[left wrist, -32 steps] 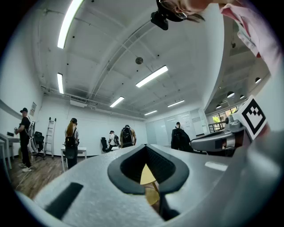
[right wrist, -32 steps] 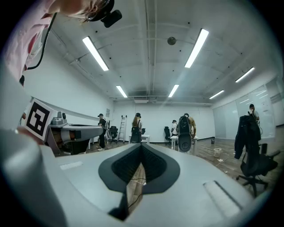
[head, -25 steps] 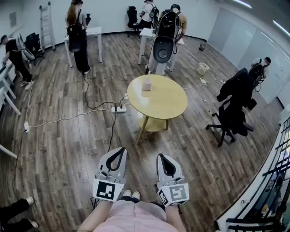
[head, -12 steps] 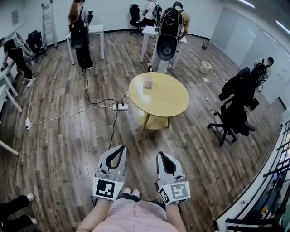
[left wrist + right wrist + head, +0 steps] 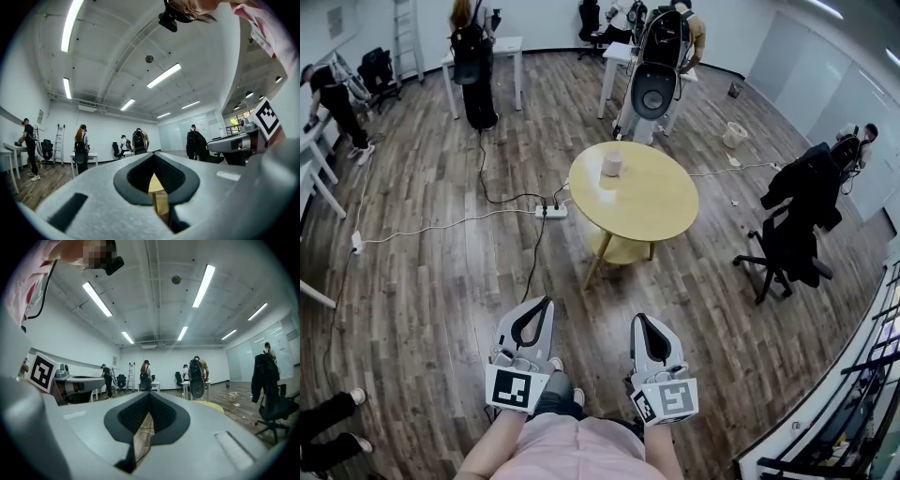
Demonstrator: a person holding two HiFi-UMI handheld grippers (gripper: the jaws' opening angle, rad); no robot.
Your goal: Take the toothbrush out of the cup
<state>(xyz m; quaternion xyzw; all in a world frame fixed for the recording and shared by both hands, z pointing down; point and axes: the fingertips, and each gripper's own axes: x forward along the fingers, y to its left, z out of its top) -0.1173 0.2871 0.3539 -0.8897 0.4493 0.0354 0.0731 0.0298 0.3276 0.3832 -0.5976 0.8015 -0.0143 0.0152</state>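
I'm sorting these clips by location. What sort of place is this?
Probably an open office or lab workspace: a white desk at the far side, a black office chair, and a power strip on the wood floor.

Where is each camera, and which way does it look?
Head view: on the person's head, looking down at the table, cup, left gripper, right gripper and pink shirt.
Left gripper view: on the left gripper, facing across the room past shut jaws.
Right gripper view: likewise, on the right gripper.
Both gripper views show the ladder.

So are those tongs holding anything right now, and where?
Nothing: left tongs and right tongs are both shut and empty; the cup stands on the table ahead.
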